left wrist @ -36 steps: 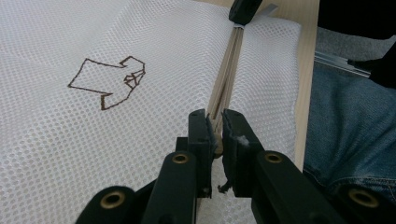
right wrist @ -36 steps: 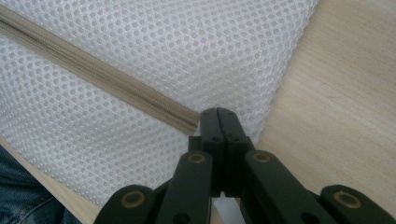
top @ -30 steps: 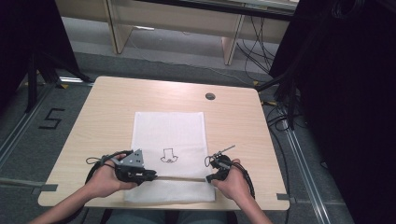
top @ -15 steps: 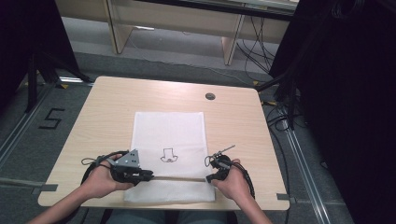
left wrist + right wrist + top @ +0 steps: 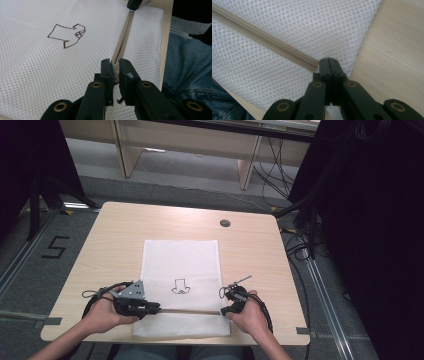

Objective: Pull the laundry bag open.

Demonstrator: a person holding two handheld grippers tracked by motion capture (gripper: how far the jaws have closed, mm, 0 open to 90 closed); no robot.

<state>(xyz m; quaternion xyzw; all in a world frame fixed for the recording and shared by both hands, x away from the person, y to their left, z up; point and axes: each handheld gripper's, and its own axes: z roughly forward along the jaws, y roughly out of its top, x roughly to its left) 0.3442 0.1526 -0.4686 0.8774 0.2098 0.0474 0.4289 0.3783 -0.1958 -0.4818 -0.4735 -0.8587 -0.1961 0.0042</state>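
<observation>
High view: mesh laundry bag [image 5: 180, 285] flat at the table's [image 5: 120, 235] 6 o'clock | left gripper view: left gripper [image 5: 115, 68] nipped nearly closed on the zipper [image 5: 122, 45] pull | right gripper view: right gripper [image 5: 329, 62] fully closed, pinning the zipper's end | step, I reckon: mid-zip | next: steady pull along the track.

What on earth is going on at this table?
A person holds a hand-held gripper in each hand over a white mesh laundry bag lying flat on a wooden table. The left hand-held gripper pinches the bag's beige zipper near one end, while the right hand-held gripper is clamped at the zipper's other end, by the bag's edge. The zipper looks closed along its visible length.
</observation>
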